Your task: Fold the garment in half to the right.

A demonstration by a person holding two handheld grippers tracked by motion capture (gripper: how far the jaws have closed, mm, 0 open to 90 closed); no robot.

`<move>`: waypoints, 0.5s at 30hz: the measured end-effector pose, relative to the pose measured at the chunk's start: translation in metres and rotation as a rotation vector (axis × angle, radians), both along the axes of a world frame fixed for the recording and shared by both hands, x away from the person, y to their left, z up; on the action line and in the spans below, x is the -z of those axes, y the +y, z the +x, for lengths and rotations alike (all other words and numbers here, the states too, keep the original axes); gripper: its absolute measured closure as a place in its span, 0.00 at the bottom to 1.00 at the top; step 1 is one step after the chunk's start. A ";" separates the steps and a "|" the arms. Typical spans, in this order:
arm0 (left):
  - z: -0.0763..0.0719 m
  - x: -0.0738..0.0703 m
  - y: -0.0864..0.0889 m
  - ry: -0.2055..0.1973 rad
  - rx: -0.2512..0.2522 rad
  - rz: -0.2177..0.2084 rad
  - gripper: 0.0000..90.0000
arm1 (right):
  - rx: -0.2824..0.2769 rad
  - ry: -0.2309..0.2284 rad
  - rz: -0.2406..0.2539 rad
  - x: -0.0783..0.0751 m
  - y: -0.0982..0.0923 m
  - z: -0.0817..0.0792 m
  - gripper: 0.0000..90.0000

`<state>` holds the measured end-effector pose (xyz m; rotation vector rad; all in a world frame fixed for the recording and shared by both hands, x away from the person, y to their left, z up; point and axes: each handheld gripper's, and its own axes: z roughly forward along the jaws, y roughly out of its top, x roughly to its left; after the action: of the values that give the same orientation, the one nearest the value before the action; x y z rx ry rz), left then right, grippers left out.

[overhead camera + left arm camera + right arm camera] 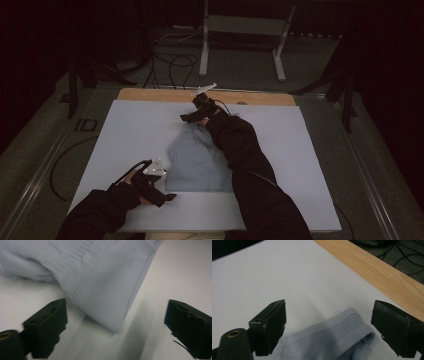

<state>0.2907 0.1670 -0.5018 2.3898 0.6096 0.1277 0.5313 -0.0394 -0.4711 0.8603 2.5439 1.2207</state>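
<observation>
A pale blue garment (197, 160) lies folded in the middle of the white sheet (135, 130) on the table. My left gripper (167, 196) sits at the garment's near left corner, jaws open. In the left gripper view that corner (110, 322) lies between the two black jaws, untouched. My right gripper (186, 118) is at the garment's far end, jaws open. In the right gripper view the ribbed band (342, 327) of the garment lies between the jaws, with neither pad pressing on it.
The wooden table edge (150, 94) runs along the far side of the white sheet. Cables (170, 62) and a metal stand (242, 30) are on the floor beyond. Bare sheet lies left and right of the garment.
</observation>
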 end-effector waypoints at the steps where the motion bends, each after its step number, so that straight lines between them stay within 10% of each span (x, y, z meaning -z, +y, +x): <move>1: 0.000 0.001 0.001 0.005 -0.001 0.002 0.09 | 0.000 0.007 -0.009 0.001 0.001 0.002 0.15; 15: -0.004 0.007 0.003 0.035 -0.002 0.025 0.25 | 0.013 0.077 -0.107 0.023 0.016 0.022 0.23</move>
<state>0.2867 0.1703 -0.5086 2.4205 0.6296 0.0955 0.5533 -0.0231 -0.4942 0.9150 2.6321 1.0556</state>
